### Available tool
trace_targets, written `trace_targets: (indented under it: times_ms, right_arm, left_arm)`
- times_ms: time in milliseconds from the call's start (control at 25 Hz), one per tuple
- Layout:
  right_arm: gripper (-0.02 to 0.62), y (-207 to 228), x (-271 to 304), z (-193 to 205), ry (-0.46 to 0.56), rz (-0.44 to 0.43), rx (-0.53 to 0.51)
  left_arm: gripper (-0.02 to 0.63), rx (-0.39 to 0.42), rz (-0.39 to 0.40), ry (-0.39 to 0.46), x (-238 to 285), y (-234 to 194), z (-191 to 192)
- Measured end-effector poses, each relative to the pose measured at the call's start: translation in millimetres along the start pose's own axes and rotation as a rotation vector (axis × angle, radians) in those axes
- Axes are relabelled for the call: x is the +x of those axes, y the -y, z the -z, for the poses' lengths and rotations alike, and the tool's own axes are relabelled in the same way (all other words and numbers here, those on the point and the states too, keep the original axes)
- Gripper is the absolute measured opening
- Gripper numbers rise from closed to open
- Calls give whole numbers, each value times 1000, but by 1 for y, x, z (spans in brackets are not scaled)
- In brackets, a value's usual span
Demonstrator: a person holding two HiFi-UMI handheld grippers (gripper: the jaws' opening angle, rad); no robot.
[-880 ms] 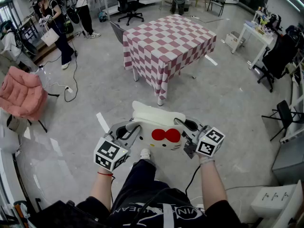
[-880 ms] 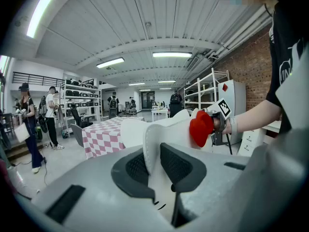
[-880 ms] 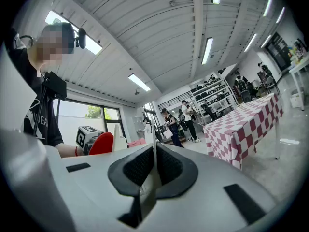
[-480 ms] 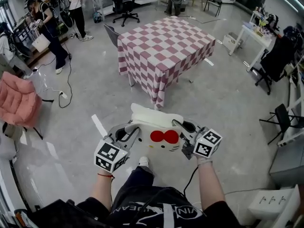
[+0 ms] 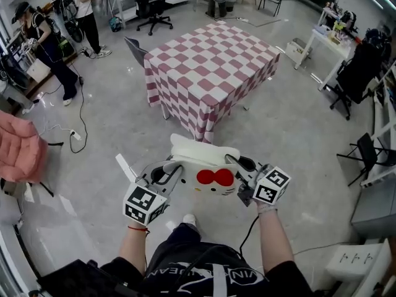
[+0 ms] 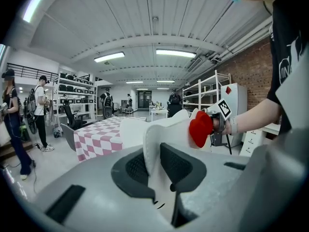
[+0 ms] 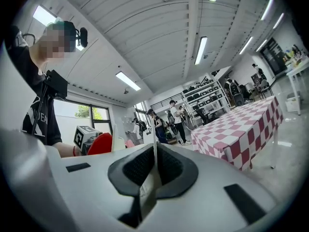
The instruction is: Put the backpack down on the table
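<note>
Grey workshop floor (image 5: pixel 297 135) underfoot; backpack (image 5: pixel 204 166), white with a red bow, is held level above it, well short of table (image 5: pixel 210 60). Two holds are used so the bag is kept flat: left gripper (image 5: pixel 175 171) is closed on its padded side, right gripper (image 5: pixel 240 166) is clamped on a thin edge. Set-down is judged not yet begun. People (image 5: pixel 37 48) and chairs (image 5: pixel 145 5) are noted beyond table

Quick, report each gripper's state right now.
Left gripper: shut on the backpack.
Right gripper: shut on the backpack.
</note>
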State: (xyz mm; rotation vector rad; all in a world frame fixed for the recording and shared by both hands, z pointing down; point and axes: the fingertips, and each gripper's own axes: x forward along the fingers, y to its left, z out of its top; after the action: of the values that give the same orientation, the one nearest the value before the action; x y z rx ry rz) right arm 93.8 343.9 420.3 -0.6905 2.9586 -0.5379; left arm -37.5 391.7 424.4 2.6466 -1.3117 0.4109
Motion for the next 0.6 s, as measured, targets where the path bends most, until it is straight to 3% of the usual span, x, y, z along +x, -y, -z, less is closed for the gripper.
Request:
trace_targets:
  times_ms: [280,600]
  right_arm:
    - [11,37,42,-18,31,39,3]
    - [11,66,68,-23,38,58,28]
  left_arm:
    - [55,15,37,19,32,-54,-14]
    - [55,0,48,30,54,-87,-21]
